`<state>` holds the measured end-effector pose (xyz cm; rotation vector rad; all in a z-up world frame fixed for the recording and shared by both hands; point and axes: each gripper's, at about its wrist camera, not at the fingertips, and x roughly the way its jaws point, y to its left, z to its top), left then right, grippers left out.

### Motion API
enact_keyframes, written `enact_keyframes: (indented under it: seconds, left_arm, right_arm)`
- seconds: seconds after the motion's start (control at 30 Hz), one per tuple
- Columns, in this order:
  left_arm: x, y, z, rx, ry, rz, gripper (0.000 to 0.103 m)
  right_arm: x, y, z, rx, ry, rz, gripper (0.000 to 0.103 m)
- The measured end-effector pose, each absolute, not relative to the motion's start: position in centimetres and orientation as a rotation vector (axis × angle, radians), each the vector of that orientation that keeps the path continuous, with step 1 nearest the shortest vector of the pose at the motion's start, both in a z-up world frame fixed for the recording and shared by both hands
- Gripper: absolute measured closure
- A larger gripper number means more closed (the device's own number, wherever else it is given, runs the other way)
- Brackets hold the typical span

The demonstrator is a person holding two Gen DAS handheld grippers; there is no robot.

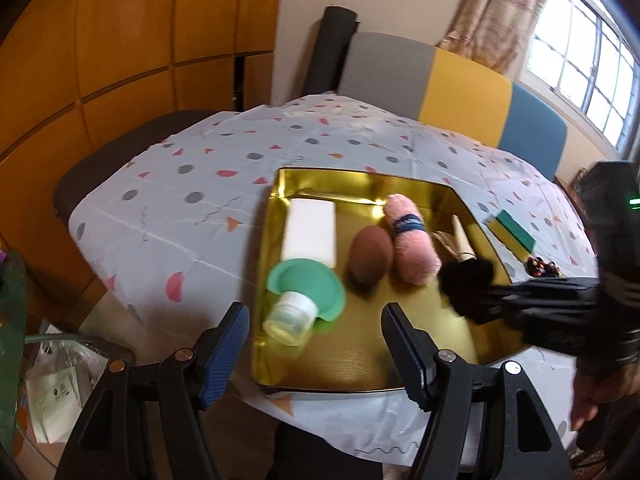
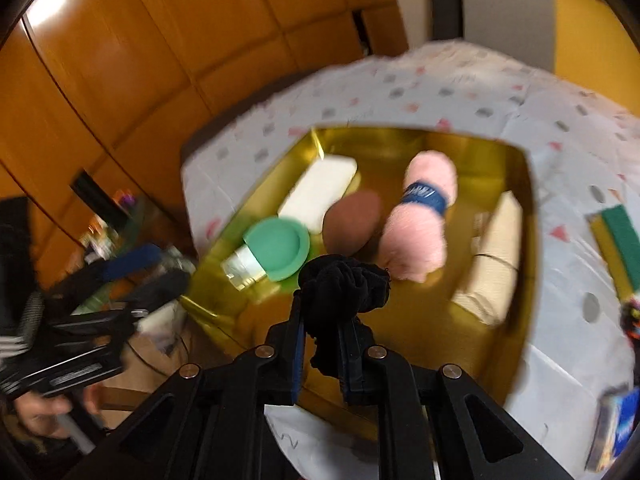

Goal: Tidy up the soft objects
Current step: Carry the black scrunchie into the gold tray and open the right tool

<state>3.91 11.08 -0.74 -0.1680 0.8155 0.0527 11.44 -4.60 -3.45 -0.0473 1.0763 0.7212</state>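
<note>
Right tongs (image 2: 320, 344) clenched on a black fuzzy clump (image 2: 344, 284), held over the near part of the gold tray (image 2: 524, 216). Left tongs (image 1: 316, 344) released, nothing between them, hovering at the tray's near edge. Already in the tray: white block (image 1: 310, 232), brown egg-shaped puff (image 1: 370, 254), pink yarn skein (image 1: 410, 240), green-capped jar (image 1: 300, 300). Still out on the counter (image 1: 180, 200): green-yellow sponge (image 1: 516, 234), and a dark beaded tangle (image 1: 542, 266). Looks over halfway.
</note>
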Motion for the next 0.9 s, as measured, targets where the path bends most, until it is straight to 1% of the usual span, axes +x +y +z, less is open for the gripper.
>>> enact_keyframes:
  seconds: [0.1,0.23,0.27,0.33,0.4,0.5,0.7,0.9]
  left_arm:
    - [3.9,11.8,-1.1,-0.18,0.824,0.065,0.033]
    - [3.9,12.1,-1.3,-0.183,0.826,0.068,0.033]
    - [3.9,12.1,-1.3,-0.185,0.828,0.066,0.033]
    - [3.9,12.0,-1.3,-0.173,0.825,0.065,0.033]
    - [3.9,11.7,-1.3,-0.163,0.825,0.062,0.033]
    - [3.9,11.4,-1.3,-0.153,0.825,0.057,0.033]
    - [3.7,11.0,-1.1,-0.142,0.826,0.051,0.033]
    - [3.4,10.2,-0.7,-0.123,0.819,0.038,0.033]
  right_arm:
    - [13.6,-2.5,-5.9,-0.076,1.163,0.667,0.089]
    - [16.6,-1.6,-7.6,-0.084,1.178,0.562,0.089]
    - [17.3,-1.7,-7.8,-0.074,1.177,0.546,0.085]
    - [18.1,-2.0,-7.8,-0.045,1.173,0.531,0.081]
    - [18.3,-2.3,-7.4,-0.015,1.16,0.531,0.063]
    - [17.6,-2.8,-6.7,-0.008,1.124,0.545,0.05]
    - [15.2,-4.2,-4.7,-0.01,1.047,0.556,0.043]
    - [13.3,-5.6,-3.8,-0.01,0.999,0.545,0.042]
